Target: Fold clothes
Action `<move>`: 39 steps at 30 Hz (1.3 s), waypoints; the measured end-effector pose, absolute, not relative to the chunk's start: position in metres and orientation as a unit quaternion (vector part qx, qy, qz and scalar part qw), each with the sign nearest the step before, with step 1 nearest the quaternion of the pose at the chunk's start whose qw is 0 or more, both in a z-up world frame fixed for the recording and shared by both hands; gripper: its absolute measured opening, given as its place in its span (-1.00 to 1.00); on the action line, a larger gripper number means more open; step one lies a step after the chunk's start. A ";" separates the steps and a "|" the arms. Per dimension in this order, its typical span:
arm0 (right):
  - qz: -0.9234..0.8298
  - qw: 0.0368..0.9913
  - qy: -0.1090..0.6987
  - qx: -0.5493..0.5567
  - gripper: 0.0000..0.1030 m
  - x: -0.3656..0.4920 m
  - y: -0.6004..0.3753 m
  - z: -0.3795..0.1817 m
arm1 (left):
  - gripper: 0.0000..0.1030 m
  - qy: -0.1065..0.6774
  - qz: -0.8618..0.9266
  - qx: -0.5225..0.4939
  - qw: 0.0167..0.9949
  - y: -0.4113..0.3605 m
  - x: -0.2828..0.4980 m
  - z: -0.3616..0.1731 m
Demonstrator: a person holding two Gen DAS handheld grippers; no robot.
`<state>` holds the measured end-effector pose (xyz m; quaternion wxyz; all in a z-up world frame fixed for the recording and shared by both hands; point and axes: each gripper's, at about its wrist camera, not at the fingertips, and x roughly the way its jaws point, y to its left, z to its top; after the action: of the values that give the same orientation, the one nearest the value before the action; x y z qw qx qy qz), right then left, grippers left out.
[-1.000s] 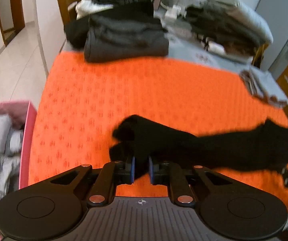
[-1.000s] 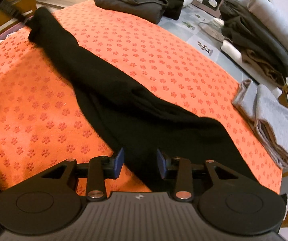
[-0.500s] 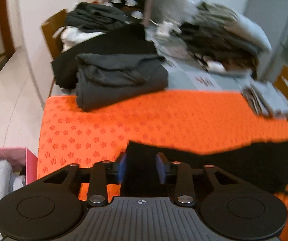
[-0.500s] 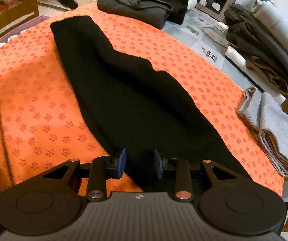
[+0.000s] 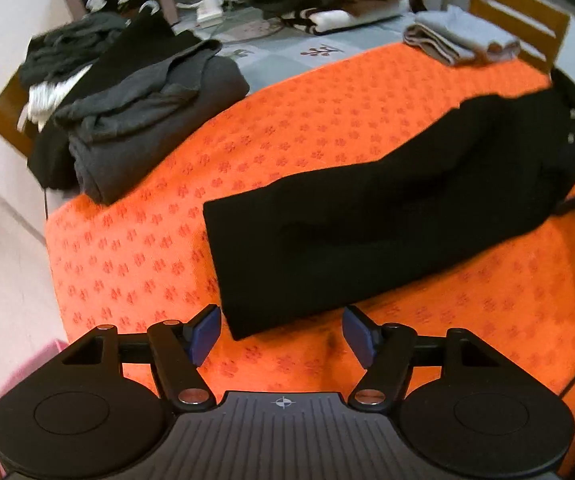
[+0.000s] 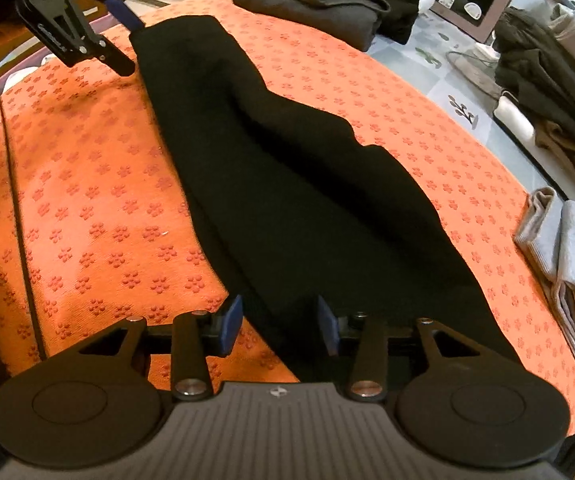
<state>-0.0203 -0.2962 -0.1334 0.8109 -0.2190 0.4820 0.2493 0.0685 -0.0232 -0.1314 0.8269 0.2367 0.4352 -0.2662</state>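
The black garment (image 5: 367,216) lies limp (soft, light), best pinched at its corners; left gripper (image 5: 283,334) and right gripper (image 6: 279,322) are both opening, the garment's end at twelve o'clock of each.

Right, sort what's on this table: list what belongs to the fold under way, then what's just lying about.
Belongs to the fold:
- black garment, laid out long on the orange mat
- left gripper, jaws opening, nothing between them
- right gripper, jaws opening, over the garment's end

Lying about:
- folded dark grey clothes
- folded light grey cloth
- heap of dark clothes
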 end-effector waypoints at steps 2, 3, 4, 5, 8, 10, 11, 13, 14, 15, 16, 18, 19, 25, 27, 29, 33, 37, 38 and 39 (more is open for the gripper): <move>0.252 0.809 0.485 -0.216 -0.09 -0.018 -0.297 -0.133 | 0.35 0.424 -0.269 0.263 0.824 -0.026 0.069 -0.134; 0.254 0.808 0.487 -0.213 -0.09 -0.017 -0.298 -0.133 | 0.35 0.419 -0.271 0.275 0.822 -0.028 0.069 -0.135; 0.254 0.808 0.488 -0.210 -0.16 -0.016 -0.299 -0.133 | 0.35 0.414 -0.273 0.287 0.820 -0.029 0.069 -0.136; 0.254 0.809 0.488 -0.207 -0.22 -0.015 -0.300 -0.132 | 0.35 0.406 -0.278 0.297 0.818 -0.032 0.069 -0.136; 0.252 0.813 0.487 -0.196 -0.43 -0.011 -0.302 -0.129 | 0.35 0.382 -0.293 0.331 0.812 -0.039 0.067 -0.137; 0.249 0.816 0.485 -0.191 -0.53 -0.009 -0.304 -0.127 | 0.34 0.369 -0.301 0.347 0.808 -0.040 0.066 -0.139; 0.251 0.816 0.486 -0.188 -0.53 -0.007 -0.305 -0.126 | 0.29 0.364 -0.306 0.350 0.807 -0.040 0.066 -0.140; 0.254 0.814 0.490 -0.182 -0.53 -0.005 -0.306 -0.124 | 0.12 0.358 -0.317 0.351 0.805 -0.038 0.065 -0.138; 0.257 0.812 0.492 -0.180 -0.53 -0.004 -0.307 -0.124 | -0.01 0.356 -0.324 0.347 0.805 -0.037 0.065 -0.137; 0.259 0.811 0.494 -0.177 -0.53 -0.003 -0.307 -0.123 | -0.12 0.355 -0.329 0.343 0.806 -0.036 0.066 -0.135; 0.262 0.809 0.496 -0.175 -0.53 -0.002 -0.308 -0.122 | -0.17 0.353 -0.334 0.338 0.806 -0.035 0.066 -0.132; 0.268 0.808 0.498 -0.165 -0.53 -0.001 -0.310 -0.120 | -0.32 0.352 -0.341 0.326 0.808 -0.033 0.067 -0.128; 0.271 0.808 0.498 -0.161 -0.53 0.000 -0.311 -0.119 | -0.34 0.353 -0.343 0.319 0.810 -0.032 0.068 -0.125; 0.268 0.804 0.503 -0.169 -0.53 0.005 -0.310 -0.124 | -0.36 0.364 -0.336 0.296 0.817 -0.028 0.077 -0.123; 0.268 0.800 0.507 -0.177 -0.53 0.005 -0.309 -0.127 | -0.28 0.369 -0.335 0.294 0.816 -0.029 0.080 -0.125; 0.271 0.797 0.508 -0.184 -0.53 0.005 -0.307 -0.129 | -0.24 0.368 -0.333 0.301 0.815 -0.029 0.079 -0.127; 0.271 0.797 0.501 -0.204 -0.53 0.002 -0.304 -0.131 | -0.26 0.363 -0.329 0.297 0.819 -0.027 0.077 -0.130; 0.277 0.794 0.499 -0.207 -0.53 0.002 -0.302 -0.129 | -0.44 0.360 -0.328 0.272 0.830 -0.024 0.077 -0.129; 0.280 0.793 0.499 -0.207 -0.53 0.002 -0.301 -0.129 | -0.50 0.360 -0.326 0.263 0.834 -0.023 0.078 -0.127; 0.283 0.792 0.499 -0.208 -0.53 0.002 -0.300 -0.129 | -0.56 0.360 -0.324 0.252 0.838 -0.022 0.079 -0.125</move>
<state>0.0018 -0.3001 -0.1295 0.7924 -0.2076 0.4991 0.2828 0.0789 -0.0216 -0.1246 0.8379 0.2522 0.3596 -0.3240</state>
